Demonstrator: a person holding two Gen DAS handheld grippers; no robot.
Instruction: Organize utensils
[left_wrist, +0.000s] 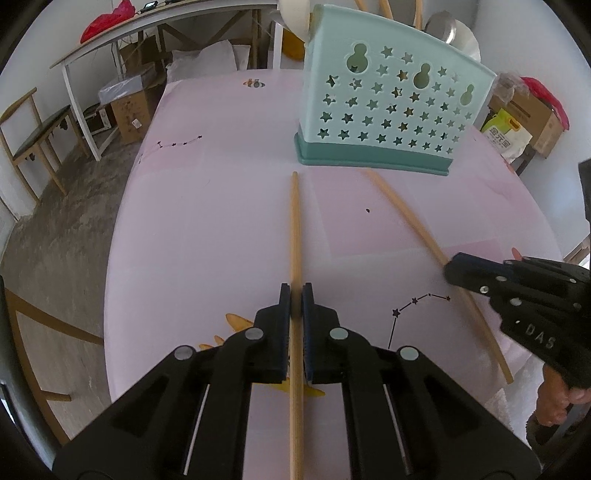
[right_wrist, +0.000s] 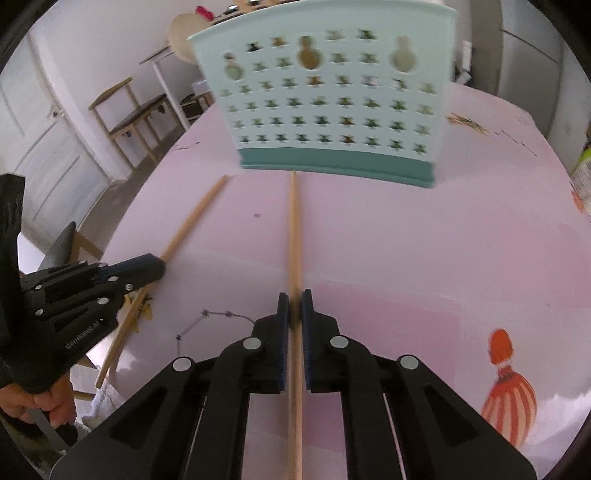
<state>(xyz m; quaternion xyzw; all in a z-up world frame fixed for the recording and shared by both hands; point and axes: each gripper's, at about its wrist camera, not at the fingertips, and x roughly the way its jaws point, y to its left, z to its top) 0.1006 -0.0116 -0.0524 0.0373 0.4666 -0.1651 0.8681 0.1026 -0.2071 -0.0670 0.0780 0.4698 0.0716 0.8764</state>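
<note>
Both wrist views look steeply down, close over the pink table (left_wrist: 207, 229), sharing the teal holder (left_wrist: 391, 107).

The table (left_wrist: 207, 229) wears a pale pink cloth printed with star constellations and a striped balloon. A mint star-punched utensil holder (left_wrist: 384, 107) stands upright on it. Two wooden chopsticks, the left chopstick (left_wrist: 294, 221) and the right chopstick (left_wrist: 402, 218), point their tips near the holder's base.

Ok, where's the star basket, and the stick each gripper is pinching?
Star basket (left_wrist: 391, 107), left wrist view, on its star-holed wall.
Left stick (left_wrist: 294, 229), left wrist view, on the shaft beyond the pads.
Right stick (right_wrist: 293, 229), right wrist view, on the shaft beyond the pads.
</note>
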